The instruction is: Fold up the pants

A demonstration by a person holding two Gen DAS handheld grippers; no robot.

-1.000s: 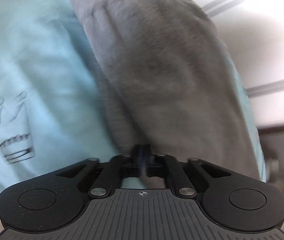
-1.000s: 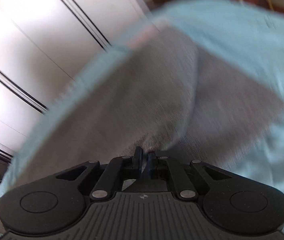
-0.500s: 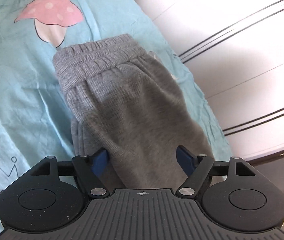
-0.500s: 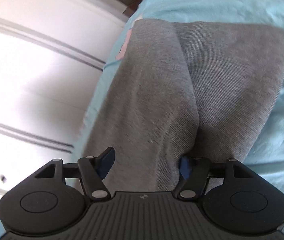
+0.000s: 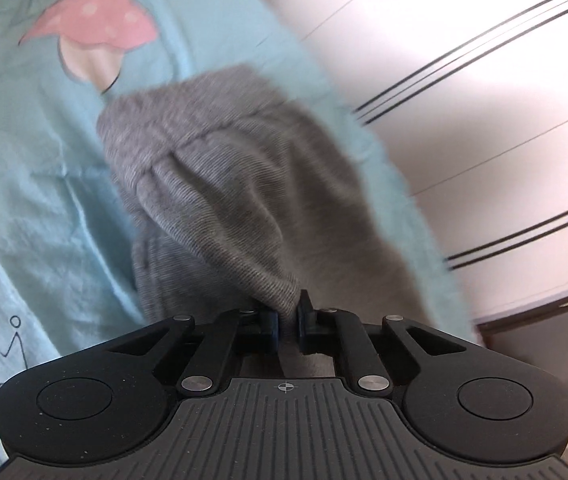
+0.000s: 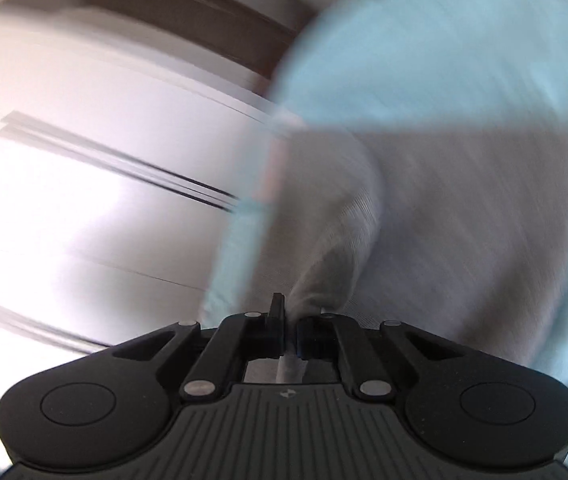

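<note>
Right gripper (image 6: 288, 322) pinching a raised fold of grey pants (image 6: 464, 216), jaws just closed onto the cloth, blue sheet (image 6: 444, 48) beyond and right, white cabinet (image 6: 103, 152) left, view blurred

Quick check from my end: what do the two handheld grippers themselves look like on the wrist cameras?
Both match. The left gripper and right gripper are matte black, with a ribbed central plate bearing a small crosshair mark, two rounded side lobes with circular recesses, silver rivets on the linkage bars, and black fingers with blue pads. No cables, hands or sleeves show.
</note>
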